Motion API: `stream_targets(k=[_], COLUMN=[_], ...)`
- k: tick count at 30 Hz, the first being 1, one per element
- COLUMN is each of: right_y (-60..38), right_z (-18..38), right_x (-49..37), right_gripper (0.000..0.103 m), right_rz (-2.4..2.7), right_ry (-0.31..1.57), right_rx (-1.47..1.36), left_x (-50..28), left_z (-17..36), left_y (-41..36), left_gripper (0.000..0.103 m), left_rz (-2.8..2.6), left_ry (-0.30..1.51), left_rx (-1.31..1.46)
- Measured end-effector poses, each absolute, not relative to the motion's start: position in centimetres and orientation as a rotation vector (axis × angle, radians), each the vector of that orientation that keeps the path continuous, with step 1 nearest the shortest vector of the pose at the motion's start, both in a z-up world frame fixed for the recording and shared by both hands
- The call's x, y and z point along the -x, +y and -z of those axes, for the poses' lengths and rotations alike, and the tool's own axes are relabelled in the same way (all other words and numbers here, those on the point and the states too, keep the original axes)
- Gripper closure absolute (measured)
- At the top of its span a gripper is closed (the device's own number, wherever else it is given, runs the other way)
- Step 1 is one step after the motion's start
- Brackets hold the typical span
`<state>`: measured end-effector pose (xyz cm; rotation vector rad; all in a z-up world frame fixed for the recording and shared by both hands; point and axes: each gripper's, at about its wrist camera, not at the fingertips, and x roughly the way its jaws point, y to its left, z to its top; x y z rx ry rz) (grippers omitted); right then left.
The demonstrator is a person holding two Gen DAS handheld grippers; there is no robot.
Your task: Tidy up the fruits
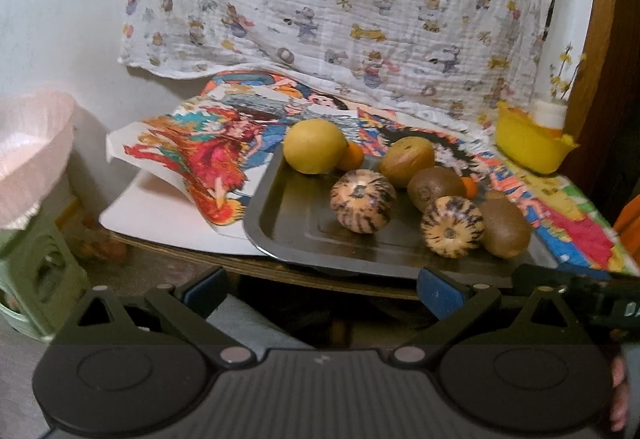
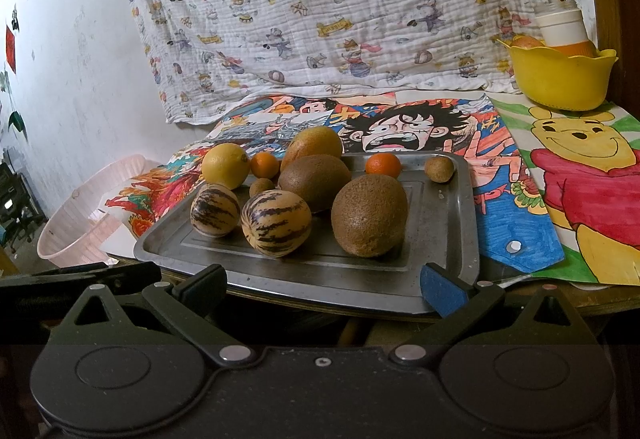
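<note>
A metal tray (image 2: pixel 452 239) (image 1: pixel 280 235) sits on the table's front edge and holds several fruits. In the right wrist view they are a yellow lemon (image 2: pixel 225 165), two striped melons (image 2: pixel 276 223) (image 2: pixel 215 210), two kiwis (image 2: pixel 369 215) (image 2: pixel 315 177), a yellow-orange fruit (image 2: pixel 312 143), two small oranges (image 2: pixel 383 164) (image 2: pixel 265 165) and two small brown fruits (image 2: pixel 439 169). The left wrist view shows the lemon (image 1: pixel 314 146) and melons (image 1: pixel 362 201) (image 1: pixel 452 227). My left gripper (image 1: pixel 320 293) and right gripper (image 2: pixel 324 287) are open, empty, just before the tray.
A yellow bowl (image 2: pixel 560 79) (image 1: pixel 528 147) with a cup stands at the back right. A pink basket (image 2: pixel 84 223) (image 1: pixel 28 147) stands left of the table. Cartoon posters (image 2: pixel 580 179) cover the tabletop and a printed cloth (image 2: pixel 320 19) hangs behind.
</note>
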<state>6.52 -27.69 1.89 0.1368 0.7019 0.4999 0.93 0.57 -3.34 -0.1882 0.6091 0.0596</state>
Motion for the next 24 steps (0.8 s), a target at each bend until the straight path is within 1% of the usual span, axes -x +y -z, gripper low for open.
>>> stream_targets(k=[3, 24], right_y=[-27.69, -27.64], right_z=[-1.88, -1.87], right_x=[-6.52, -6.56], right_gripper=[0.000, 0.000], right_rz=[-0.500, -0.500], right_ry=[0.702, 0.702], right_rx=[-0.136, -0.131], left_x=[-0.98, -1.15], left_z=[3.21, 3.32], left_y=[0.35, 0.86], left_gripper=[0.001, 0.001], left_rz=[-0.081, -0.076], left_ry=[0.615, 0.623], left_rx=[0.156, 0.186])
